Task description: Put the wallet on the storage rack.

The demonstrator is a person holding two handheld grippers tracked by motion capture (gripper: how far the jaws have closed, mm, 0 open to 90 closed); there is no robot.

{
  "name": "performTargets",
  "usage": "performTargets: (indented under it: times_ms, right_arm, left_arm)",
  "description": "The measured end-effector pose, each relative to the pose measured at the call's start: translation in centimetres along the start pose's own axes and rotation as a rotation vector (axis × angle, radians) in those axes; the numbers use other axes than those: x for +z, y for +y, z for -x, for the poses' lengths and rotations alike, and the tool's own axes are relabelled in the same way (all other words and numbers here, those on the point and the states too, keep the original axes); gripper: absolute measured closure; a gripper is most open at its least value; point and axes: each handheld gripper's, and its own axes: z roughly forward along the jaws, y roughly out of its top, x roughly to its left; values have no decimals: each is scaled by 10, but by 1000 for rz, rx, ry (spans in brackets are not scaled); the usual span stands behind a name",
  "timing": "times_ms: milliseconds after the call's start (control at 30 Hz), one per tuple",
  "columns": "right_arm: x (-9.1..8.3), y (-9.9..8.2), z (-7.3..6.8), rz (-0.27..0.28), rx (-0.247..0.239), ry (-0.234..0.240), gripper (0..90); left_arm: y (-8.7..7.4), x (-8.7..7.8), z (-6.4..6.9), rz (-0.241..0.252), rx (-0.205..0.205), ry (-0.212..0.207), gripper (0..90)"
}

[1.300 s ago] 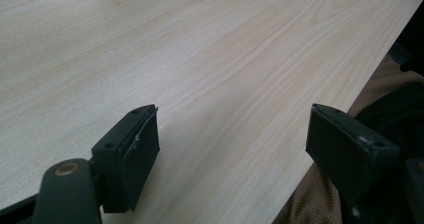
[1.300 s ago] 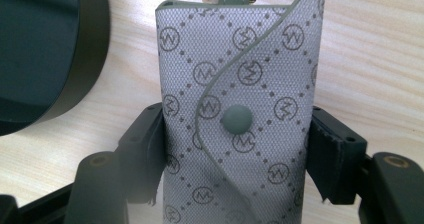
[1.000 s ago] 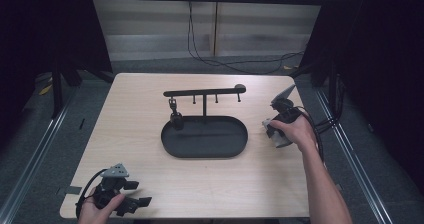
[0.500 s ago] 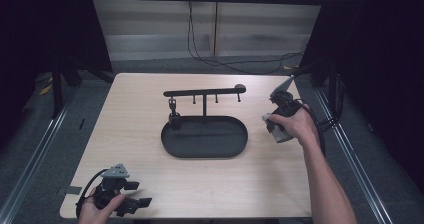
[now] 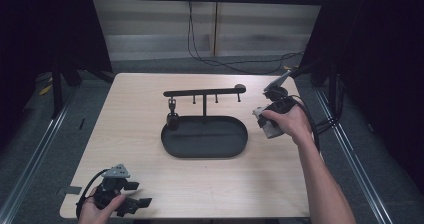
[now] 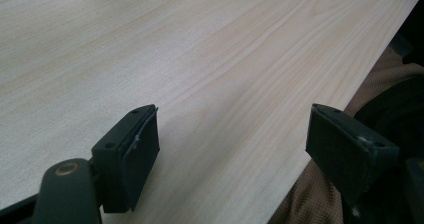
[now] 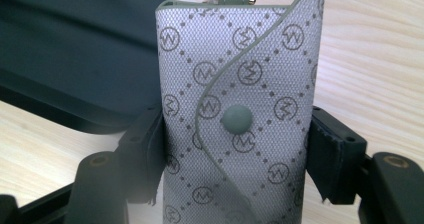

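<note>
Right gripper: you had it clamped on the grey key pouch beside the black tray | left gripper: jaws apart, empty | risk: smooth fabric could have slid out mid-lift

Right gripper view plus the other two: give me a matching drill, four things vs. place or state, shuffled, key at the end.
Things
1. grey patterned pouch
2. left gripper
3. black oval tray
4. black hook stand

Place or state
A. open, at the table's near left corner
B. clamped between the right gripper's jaws
C. mid-table, nothing lying in it
D. upright at the tray's far edge, bar with hooks

Pairs: 1-B, 2-A, 3-C, 4-D
</note>
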Motion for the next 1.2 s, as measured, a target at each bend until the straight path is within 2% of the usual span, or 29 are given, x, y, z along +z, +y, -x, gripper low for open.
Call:
performTargets:
  times_ms: [300, 433, 533, 800, 900, 967, 1200]
  right_arm:
    - [4, 5, -13, 26, 12, 85, 336]
    - [5, 7, -19, 51, 15, 100, 337]
    - [7, 8, -22, 64, 26, 130, 337]
    - [21, 8, -29, 79, 43, 195, 337]
    - [23, 9, -31, 91, 53, 211, 337]
    - [26, 10, -33, 103, 63, 202, 337]
    - [35, 10, -36, 108, 86, 220, 337]
  left_arm:
    - [0, -1, 0, 15, -7, -6, 212]
    - [-1, -1, 0, 47, -20, -13, 212]
    - [-1, -2, -1, 64, -22, -18, 212]
    - [0, -2, -1, 50, -12, -24, 212]
    - [0, -2, -1, 52, -14, -27, 212]
    - [0, -3, 0, 46, -11, -31, 212]
    - [0, -3, 0, 45, -8, -34, 212]
